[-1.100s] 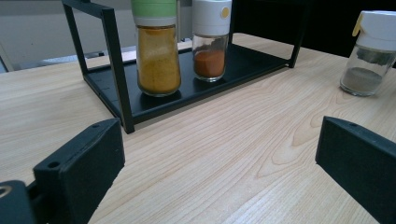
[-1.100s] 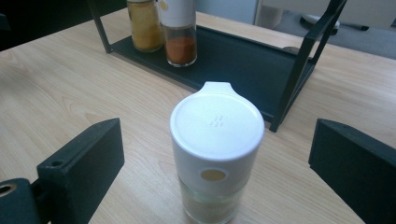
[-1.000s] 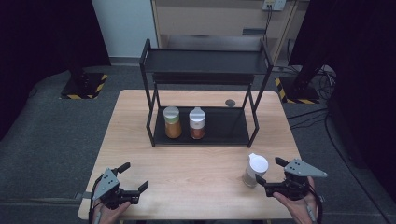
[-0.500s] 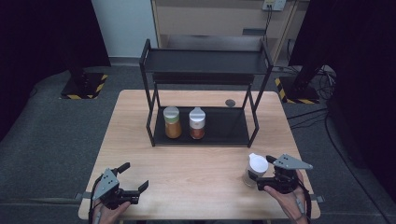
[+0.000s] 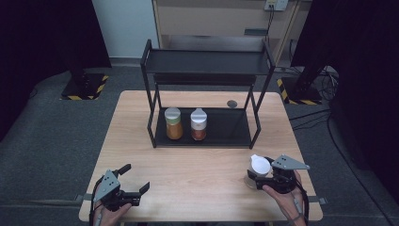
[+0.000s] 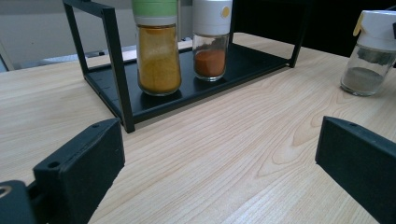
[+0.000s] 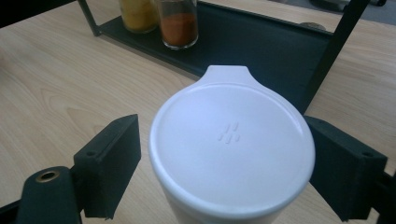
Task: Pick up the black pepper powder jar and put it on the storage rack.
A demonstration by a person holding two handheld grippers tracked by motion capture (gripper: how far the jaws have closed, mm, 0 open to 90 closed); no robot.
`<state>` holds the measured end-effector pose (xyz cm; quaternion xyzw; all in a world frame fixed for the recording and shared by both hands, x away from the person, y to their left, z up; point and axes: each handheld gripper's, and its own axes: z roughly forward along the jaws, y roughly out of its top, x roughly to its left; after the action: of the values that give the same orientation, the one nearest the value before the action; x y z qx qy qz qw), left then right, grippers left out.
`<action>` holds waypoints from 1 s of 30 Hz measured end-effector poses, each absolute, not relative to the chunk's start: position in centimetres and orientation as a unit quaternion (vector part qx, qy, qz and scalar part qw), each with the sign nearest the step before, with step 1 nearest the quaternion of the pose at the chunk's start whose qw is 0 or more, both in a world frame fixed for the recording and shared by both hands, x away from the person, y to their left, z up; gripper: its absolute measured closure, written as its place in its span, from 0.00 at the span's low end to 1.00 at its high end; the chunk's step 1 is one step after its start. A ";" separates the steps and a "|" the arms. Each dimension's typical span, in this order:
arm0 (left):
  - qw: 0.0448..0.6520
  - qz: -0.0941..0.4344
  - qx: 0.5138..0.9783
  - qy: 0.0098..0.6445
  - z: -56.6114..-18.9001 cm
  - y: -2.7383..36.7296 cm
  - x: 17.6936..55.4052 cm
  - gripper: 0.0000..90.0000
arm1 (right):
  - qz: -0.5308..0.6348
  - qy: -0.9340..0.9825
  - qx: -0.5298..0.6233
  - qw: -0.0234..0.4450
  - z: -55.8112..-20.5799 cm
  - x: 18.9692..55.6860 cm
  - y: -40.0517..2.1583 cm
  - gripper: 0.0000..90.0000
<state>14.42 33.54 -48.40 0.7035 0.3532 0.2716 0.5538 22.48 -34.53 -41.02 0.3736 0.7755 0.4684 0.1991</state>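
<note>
A glass spice jar with a white flip lid [image 5: 259, 165] stands on the wooden table [image 5: 197, 165] at the front right. My right gripper [image 5: 256, 177] is open, one jaw on each side of this jar [image 7: 231, 140], with a small gap showing at the left jaw. My left gripper [image 5: 135, 177] rests open and empty at the front left. From it, the white-lidded jar [image 6: 369, 56] shows far to the right, holding a little grey powder.
A black two-tier rack [image 5: 207, 61] stands at the table's middle back. Its lower shelf holds a green-lidded yellow spice jar [image 5: 173, 123] and a white-lidded red one [image 5: 198, 124]; its right half [image 5: 230, 127] is bare. A small dark disc [image 5: 232, 103] lies behind the rack.
My right gripper has moved left up to the white-lidded jar, and its jaws now stand on both sides of it. The left gripper has stayed put.
</note>
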 end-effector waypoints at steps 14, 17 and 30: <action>0.553 0.271 0.703 0.355 -48.4 33.5 14.4 0.00 | 0.466 0.772 0.374 0.217 -41.8 22.0 -34.2 0.35; 0.553 0.271 0.703 0.354 -48.4 33.6 14.4 0.00 | 0.463 0.772 0.376 0.218 -41.7 21.9 -34.1 0.35; 0.554 0.271 0.702 0.356 -48.4 33.6 14.4 0.00 | 0.459 0.777 0.375 0.212 -41.3 22.2 -34.1 0.35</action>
<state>14.45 33.56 -48.43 0.7024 0.3556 0.2707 0.5540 22.21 -34.09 -41.30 0.3747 0.7774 0.4586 0.2121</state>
